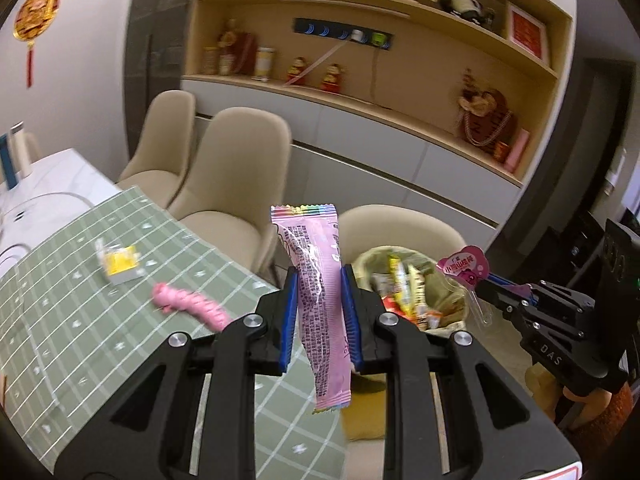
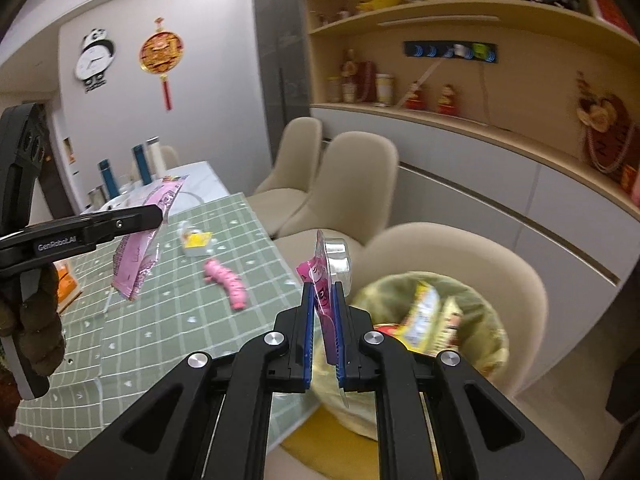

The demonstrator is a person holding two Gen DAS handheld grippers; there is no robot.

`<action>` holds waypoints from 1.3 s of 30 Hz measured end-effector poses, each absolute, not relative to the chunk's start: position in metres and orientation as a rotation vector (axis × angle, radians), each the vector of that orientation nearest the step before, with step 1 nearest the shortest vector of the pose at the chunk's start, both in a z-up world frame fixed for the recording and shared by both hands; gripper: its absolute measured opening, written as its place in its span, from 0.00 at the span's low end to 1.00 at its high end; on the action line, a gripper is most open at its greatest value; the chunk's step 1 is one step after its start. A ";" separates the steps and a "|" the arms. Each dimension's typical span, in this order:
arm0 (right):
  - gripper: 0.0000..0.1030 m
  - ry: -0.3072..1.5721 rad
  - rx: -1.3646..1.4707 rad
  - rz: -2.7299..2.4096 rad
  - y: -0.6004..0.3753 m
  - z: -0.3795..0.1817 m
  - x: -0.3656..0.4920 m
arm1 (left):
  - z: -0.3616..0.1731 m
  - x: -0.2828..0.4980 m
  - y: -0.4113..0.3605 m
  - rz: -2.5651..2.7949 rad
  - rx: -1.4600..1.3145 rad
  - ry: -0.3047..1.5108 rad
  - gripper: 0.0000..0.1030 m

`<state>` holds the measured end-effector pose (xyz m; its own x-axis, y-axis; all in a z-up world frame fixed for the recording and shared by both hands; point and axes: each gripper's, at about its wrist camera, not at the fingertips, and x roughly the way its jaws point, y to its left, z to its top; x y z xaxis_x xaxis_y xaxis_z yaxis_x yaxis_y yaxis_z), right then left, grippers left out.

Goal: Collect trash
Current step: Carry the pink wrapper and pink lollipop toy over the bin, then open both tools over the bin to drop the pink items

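The counter (image 2: 160, 320) is covered by a green checked cloth. The bin (image 2: 492, 312) is seen beside it. The left tool (image 1: 320, 280), marked "GenRobot.AI", is clamped on a pink wrapper (image 1: 320, 304); the right tool (image 2: 323, 292), marked "DAS", on a blister pack (image 2: 334, 264).

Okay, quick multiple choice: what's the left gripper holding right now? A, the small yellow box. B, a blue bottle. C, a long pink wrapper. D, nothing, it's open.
C: the left gripper is shut on the long pink wrapper, which stands up between its blue pads, while the small yellow box lies on the green tablecloth.
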<state>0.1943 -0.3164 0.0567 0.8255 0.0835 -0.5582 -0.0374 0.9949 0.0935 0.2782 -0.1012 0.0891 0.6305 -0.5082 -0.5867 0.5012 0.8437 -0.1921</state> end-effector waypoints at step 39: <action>0.10 0.714 0.276 -0.055 -0.488 -0.022 0.247 | -0.032 0.371 -0.304 -0.741 0.034 1.001 0.42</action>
